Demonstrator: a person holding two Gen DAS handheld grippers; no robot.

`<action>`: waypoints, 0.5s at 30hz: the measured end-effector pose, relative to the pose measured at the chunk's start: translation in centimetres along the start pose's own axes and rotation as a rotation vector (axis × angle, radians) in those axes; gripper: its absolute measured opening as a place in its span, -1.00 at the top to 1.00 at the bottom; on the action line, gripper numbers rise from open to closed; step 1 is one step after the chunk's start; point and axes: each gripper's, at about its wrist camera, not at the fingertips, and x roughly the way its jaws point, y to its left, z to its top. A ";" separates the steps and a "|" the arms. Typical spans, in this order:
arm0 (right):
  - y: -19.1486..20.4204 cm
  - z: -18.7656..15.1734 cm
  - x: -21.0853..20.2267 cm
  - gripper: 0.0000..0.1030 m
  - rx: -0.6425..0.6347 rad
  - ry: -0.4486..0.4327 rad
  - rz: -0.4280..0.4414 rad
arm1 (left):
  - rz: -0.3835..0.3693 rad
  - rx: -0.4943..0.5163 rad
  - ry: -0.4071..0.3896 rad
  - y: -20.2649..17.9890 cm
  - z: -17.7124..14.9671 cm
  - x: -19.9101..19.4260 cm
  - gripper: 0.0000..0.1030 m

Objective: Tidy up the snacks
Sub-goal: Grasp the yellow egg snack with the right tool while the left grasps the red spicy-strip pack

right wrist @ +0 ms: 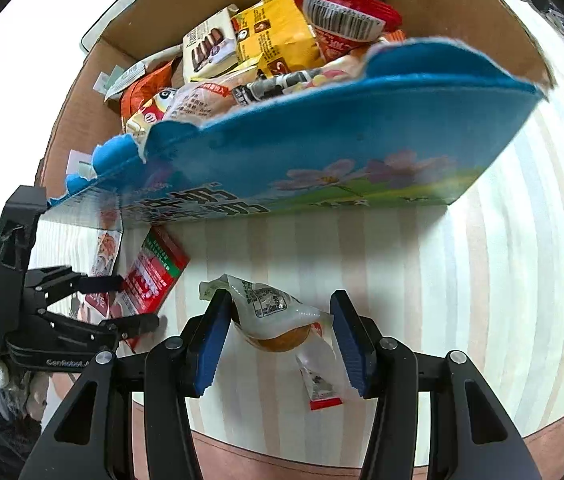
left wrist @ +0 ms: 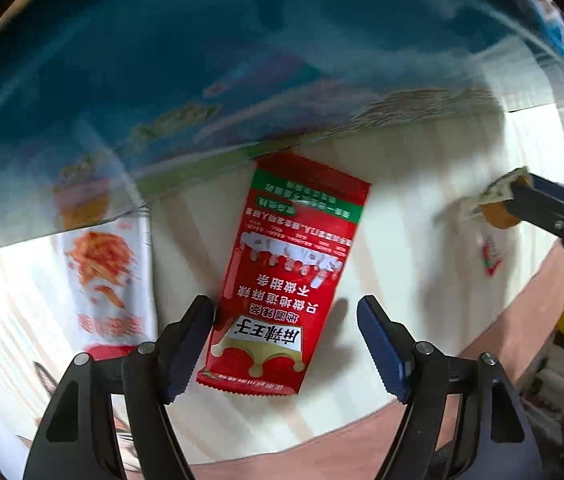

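Observation:
A red snack packet (left wrist: 285, 276) lies flat on the striped table in front of the blue cardboard box (left wrist: 162, 60). My left gripper (left wrist: 285, 344) is open, its fingers on either side of the packet's near end. In the right wrist view, my right gripper (right wrist: 280, 336) holds a clear-wrapped snack with an orange-brown piece inside (right wrist: 278, 316) between its blue pads; it hangs above the table. The blue box (right wrist: 321, 152) is full of assorted snack packs (right wrist: 274, 40). The left gripper (right wrist: 130, 300) and red packet (right wrist: 154, 276) show at left.
A white packet with an orange picture (left wrist: 110, 280) lies left of the red one, against the box. The right gripper with its snack (left wrist: 501, 208) shows at the right of the left wrist view. The table's front edge (left wrist: 401, 412) runs close below the grippers.

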 end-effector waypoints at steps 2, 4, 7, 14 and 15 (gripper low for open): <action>-0.4 0.1 -0.1 -0.05 0.003 0.000 -0.007 | -0.016 -0.015 -0.001 -0.8 0.0 0.2 -0.42; -0.6 0.3 -0.2 -0.05 0.009 0.002 -0.008 | -0.002 -0.032 0.004 -0.6 0.1 0.2 -0.42; -1.0 0.3 -0.4 -0.05 0.014 0.005 -0.013 | 0.106 -0.013 -0.002 -1.5 -0.1 0.6 -0.42; -1.7 -0.2 -0.7 -0.05 0.016 0.001 -0.020 | 0.231 0.002 -0.059 -5.7 -2.7 3.0 -0.38; -2.2 -0.4 -1.0 -0.04 0.015 0.001 -0.018 | 0.222 -0.007 -0.066 -6.4 -3.3 2.9 -0.23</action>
